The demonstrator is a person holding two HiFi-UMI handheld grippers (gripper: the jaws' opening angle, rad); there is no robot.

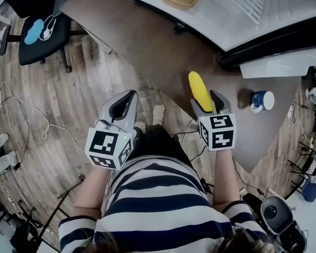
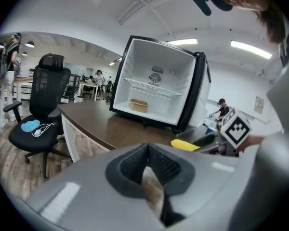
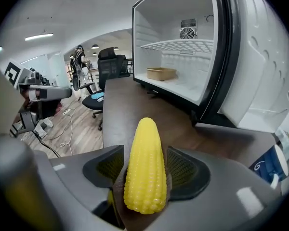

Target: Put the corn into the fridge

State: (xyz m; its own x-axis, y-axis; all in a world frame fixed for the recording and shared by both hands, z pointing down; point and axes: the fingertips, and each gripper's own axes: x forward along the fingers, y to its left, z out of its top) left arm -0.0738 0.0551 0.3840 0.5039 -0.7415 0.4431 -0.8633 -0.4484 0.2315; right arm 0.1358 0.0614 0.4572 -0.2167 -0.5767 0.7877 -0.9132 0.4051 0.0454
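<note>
— Where is the corn?
— The corn (image 3: 144, 165) stands in the lower middle of the right gripper view, its tip pointing up the frame toward the open mini fridge (image 3: 149, 42). In the head view it shows right of centre, over the brown tabletop (image 1: 163, 51). Whether it rests on that tabletop cannot be told.
— And the tongs around it?
— The right gripper (image 1: 208, 103) has its tongs spread wide, one pad on each side of the corn, with no squeeze showing.
— The other one?
— The left gripper (image 2: 147, 150), left of centre in the head view, has its tongs together on nothing.
— What lies beyond?
— The mini fridge stands on the tabletop, its door (image 3: 260, 71) swung to the right edge of the frame. A tan tray (image 3: 161, 73) lies on its bottom under a wire shelf (image 3: 176, 44). A black office chair (image 2: 43, 105) stands at the left of the left gripper view, on the wooden floor (image 2: 7, 153).
</note>
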